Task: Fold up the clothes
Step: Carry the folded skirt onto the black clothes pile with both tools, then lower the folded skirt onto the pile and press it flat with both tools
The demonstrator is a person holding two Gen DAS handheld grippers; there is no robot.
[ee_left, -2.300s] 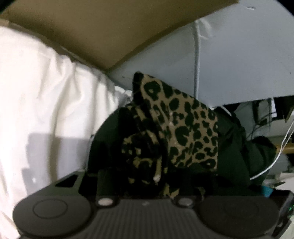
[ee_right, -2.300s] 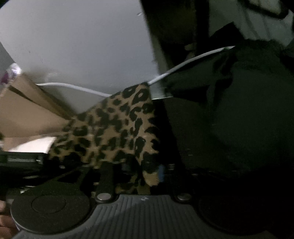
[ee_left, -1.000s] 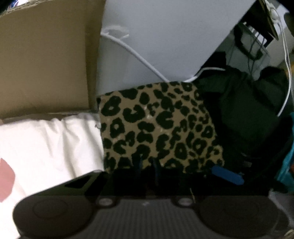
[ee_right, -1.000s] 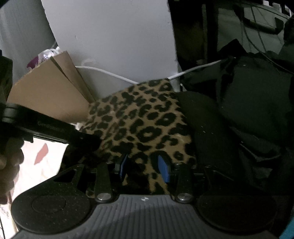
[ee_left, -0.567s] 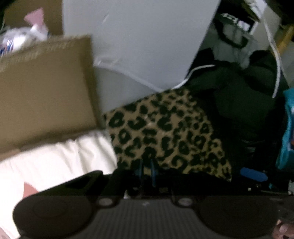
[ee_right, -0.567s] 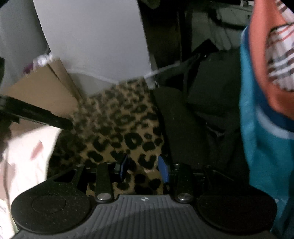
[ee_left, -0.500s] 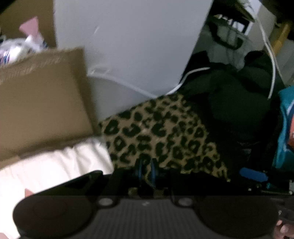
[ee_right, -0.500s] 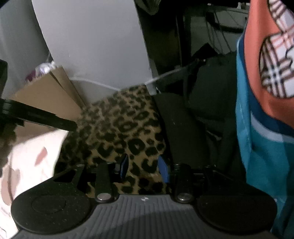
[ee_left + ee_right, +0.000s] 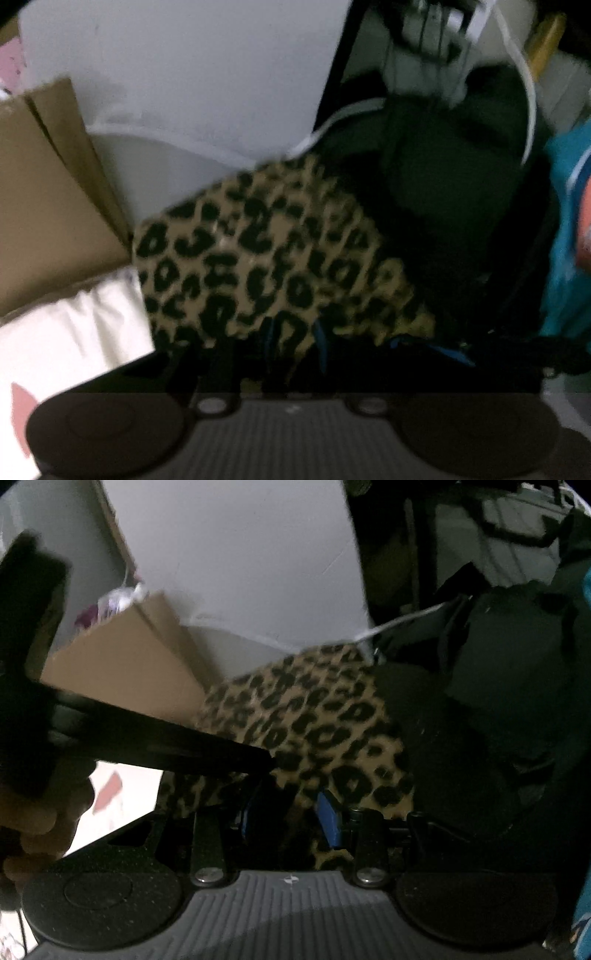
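A leopard cloth (image 9: 273, 254) is lying flat just ahead of both grippers, its near edge reaching in between their blue fingers. The left gripper (image 9: 293, 345) is standing with its fingers a little apart, and the cloth's edge is sitting in the gap; whether the fingers are pinching it cannot be told through the blur. The right gripper (image 9: 290, 812) is standing with its jaws clearly apart, the cloth lying loose between the blue pads (image 9: 330, 818) and nothing clamped.

Ahead and to the left of the left gripper a brown cardboard box (image 9: 48, 206) is leaning against a pale grey panel (image 9: 192, 74). A white cable (image 9: 332, 122) is running along the foot of that panel, just past the cloth's far edge. To the right of the cloth a heap of dark clothes (image 9: 443, 206) is piling up, touching the cloth's right side, and further right a teal garment (image 9: 565, 236) is hanging.

Near left of the gripper a white sheet (image 9: 74, 332) with a pink patch is showing, soft and creased.

In the right wrist view the left gripper's black bar (image 9: 162, 742) is crossing in from the left over the cloth's near corner, with a hand (image 9: 33, 823) gripping its handle. The cloth is looking soft and matte, tan with black blotches, roughly four-sided.
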